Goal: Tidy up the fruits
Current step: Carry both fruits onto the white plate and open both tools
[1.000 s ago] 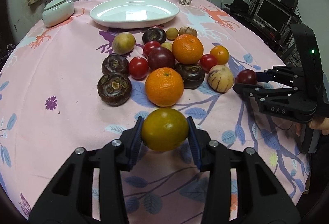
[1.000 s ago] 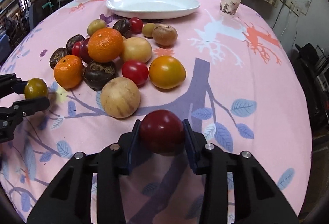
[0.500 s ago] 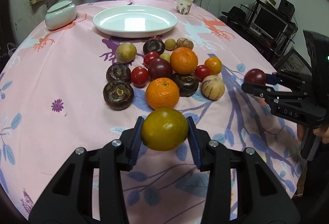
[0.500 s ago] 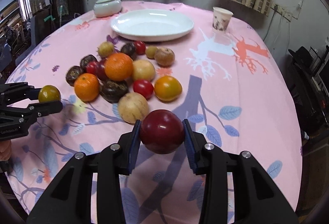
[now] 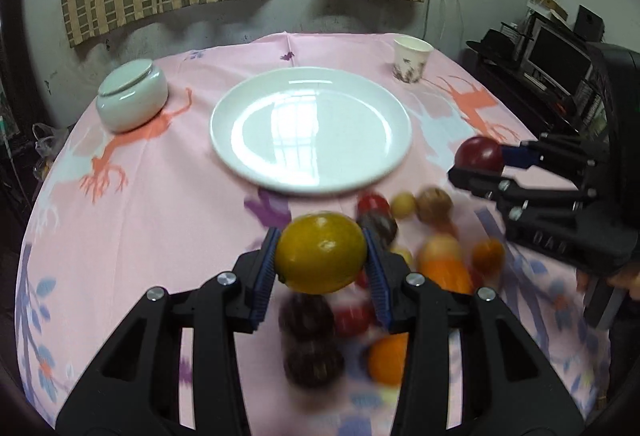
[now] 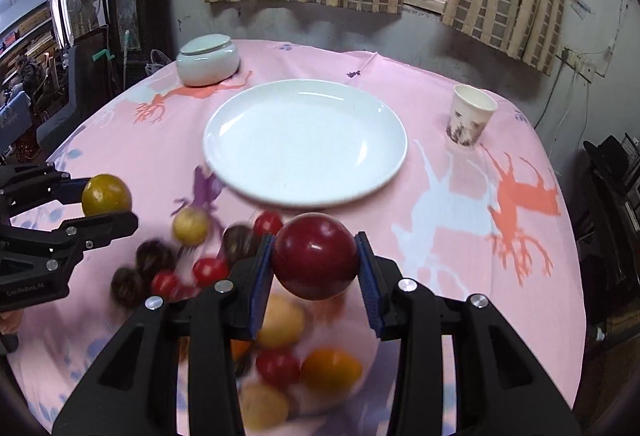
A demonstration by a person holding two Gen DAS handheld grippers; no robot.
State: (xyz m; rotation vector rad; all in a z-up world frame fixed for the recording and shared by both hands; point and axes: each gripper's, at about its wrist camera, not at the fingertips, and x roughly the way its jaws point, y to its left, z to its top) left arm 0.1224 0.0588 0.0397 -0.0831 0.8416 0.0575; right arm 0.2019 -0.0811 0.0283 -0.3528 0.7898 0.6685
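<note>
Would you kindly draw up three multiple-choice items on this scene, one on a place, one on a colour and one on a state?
1. Where does the paper cup stand?
A. on the plate
B. on the cloth, right of the plate
C. beside the lidded bowl

2. What colour is the fruit in the right gripper?
A. dark red
B. green
C. white

3. How is the plate now?
A. heaped with fruit
B. bare
C. upside down

Answers: 1 B, the cup stands apart on the pink cloth, right of the plate. 2 A, a dark red fruit sits between the jaws. 3 B, only window glare shows on the plate; the left gripper holds its yellow fruit short of it.
</note>
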